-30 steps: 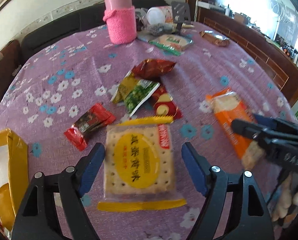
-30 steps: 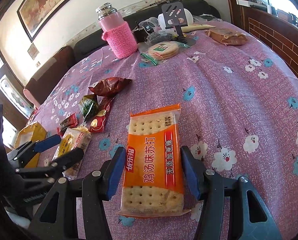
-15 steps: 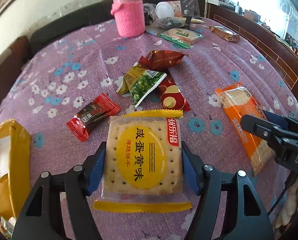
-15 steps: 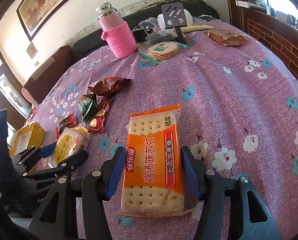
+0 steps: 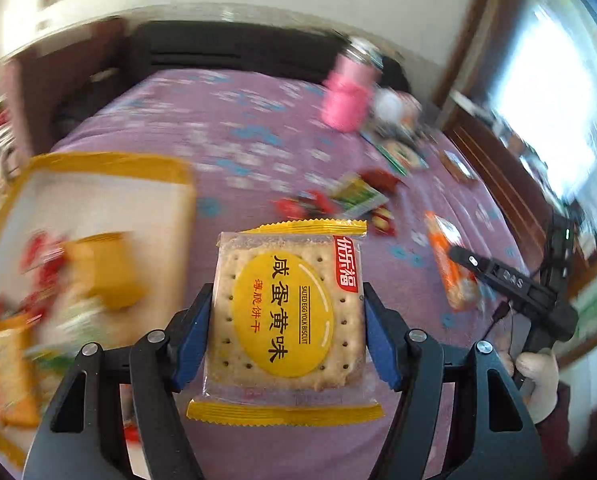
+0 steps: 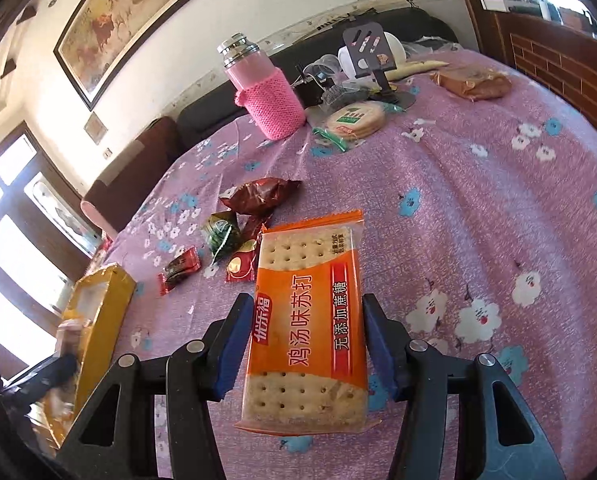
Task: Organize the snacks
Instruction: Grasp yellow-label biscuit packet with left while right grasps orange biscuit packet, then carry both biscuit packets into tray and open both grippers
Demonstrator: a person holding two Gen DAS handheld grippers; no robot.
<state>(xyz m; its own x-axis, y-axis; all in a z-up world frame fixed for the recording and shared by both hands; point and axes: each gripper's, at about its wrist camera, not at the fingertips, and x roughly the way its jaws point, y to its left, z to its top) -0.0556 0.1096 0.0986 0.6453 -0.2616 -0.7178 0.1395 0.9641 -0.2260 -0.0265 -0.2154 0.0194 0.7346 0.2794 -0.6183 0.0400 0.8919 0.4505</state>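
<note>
My left gripper (image 5: 286, 332) is shut on a yellow salted-egg biscuit pack (image 5: 286, 312) and holds it in the air above the purple flowered tablecloth (image 5: 258, 140). To its left lies an open yellow box (image 5: 110, 160) with several blurred snacks inside. In the right wrist view, my right gripper (image 6: 306, 344) has its blue pads against both long edges of an orange cracker pack (image 6: 310, 320) low over the cloth. That orange cracker pack (image 5: 446, 264) and the right gripper (image 5: 478, 268) also show at the right of the left wrist view. The yellow box (image 6: 102, 312) stands at the table's left edge.
Loose snacks lie mid-table: a brown pouch (image 6: 258, 196), a green packet (image 6: 220, 234), a small red bar (image 6: 180, 270). Farther back stand a pink knit-covered flask (image 6: 266, 92), a round cracker pack (image 6: 354, 120), a phone stand (image 6: 368, 52) and a brown pack (image 6: 474, 80).
My left gripper closed on the yellow biscuit pack, lifted it off the cloth and swung left toward the yellow box. The right gripper stayed put around the orange pack.
</note>
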